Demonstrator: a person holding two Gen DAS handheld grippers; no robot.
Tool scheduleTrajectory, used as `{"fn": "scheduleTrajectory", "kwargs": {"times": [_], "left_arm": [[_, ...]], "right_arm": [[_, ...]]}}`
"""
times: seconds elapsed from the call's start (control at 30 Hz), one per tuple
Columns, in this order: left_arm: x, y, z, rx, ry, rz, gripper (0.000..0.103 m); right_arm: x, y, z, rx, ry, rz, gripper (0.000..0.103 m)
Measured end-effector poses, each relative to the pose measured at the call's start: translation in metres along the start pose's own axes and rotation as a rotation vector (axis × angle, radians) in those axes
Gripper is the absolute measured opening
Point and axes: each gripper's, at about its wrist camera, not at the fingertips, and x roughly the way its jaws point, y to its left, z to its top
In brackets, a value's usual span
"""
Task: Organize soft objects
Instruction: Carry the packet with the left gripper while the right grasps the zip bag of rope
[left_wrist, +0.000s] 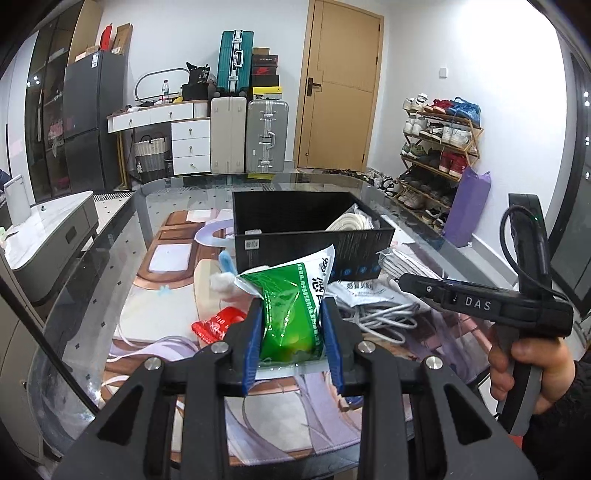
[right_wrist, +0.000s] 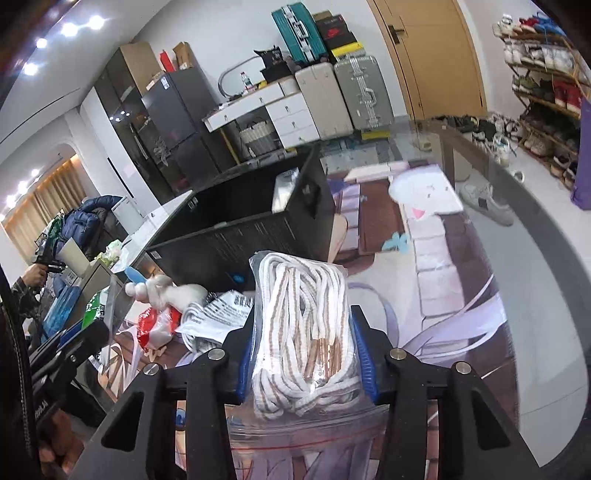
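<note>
left gripper (left_wrist: 292, 325): blue-padded fingers clamped on either side of a green and white pouch (left_wrist: 291, 306), held above the glass table (left_wrist: 122, 258), in front of the black box (left_wrist: 314, 247). right gripper (right_wrist: 306, 354): fingers clamped on a clear zip bag of white and tan laces (right_wrist: 303, 332), held over the table just short of the box. black box: open-topped, standing on the printed mat (left_wrist: 166, 314); in the left wrist view something white and coiled shows inside it at the right end. loose on the mat near the box: a red packet (left_wrist: 218, 323), a white plush toy (left_wrist: 225, 282) with a blue part, a coiled white cable (left_wrist: 380, 317), a white printed bag (left_wrist: 369, 291). background: suitcases (left_wrist: 266, 136), shoe rack (left_wrist: 439, 147), wooden door (left_wrist: 341, 85).
</note>
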Motion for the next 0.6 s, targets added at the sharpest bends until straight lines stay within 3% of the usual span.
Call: {"fn": "scheduleTrajectory", "kwargs": {"times": [0.23, 0.6], "left_arm": [[-0.001, 0.008, 0.011, -0.010, -0.017, -0.008, 0.029], [-0.001, 0.021, 0.045, -0.016, -0.072, -0.001, 0.029]], "right_arm": [[-0.039, 0.014, 0.016, -0.032, -0.101, 0.021, 0.044], [-0.064, 0.042, 0.036, -0.101, -0.160, 0.047, 0.044]]}}
